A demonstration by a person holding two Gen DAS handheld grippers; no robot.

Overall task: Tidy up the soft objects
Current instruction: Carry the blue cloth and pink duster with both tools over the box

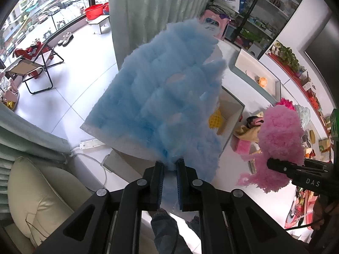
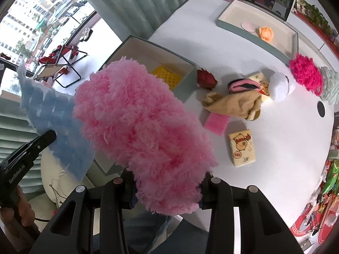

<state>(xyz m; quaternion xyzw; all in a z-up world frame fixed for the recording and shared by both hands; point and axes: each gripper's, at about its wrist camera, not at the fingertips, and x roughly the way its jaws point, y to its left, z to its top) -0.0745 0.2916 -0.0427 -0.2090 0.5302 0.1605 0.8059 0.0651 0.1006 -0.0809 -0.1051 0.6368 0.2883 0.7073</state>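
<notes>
Left gripper [image 1: 170, 165] clamped tight on the bottom edge of a fluffy blue pad [image 1: 165, 97], held up above the open grey box [image 2: 180, 63] at the white table [image 2: 275, 127] edge. Right gripper [image 2: 167, 187] pinching a shaggy pink pad [image 2: 139, 127], jaws part-way apart around its bulk, just beside the blue one. Yellow sponge [image 2: 167, 76] in the box; tan cloth [image 2: 233, 103], pink sponge [image 2: 217, 123], tissue pack [image 2: 242, 148] loose on the table.

The blue fluffy cloth [image 1: 165, 97] hides most of the open box [image 1: 233, 114]; shelf goods at three o'clock blur.
</notes>
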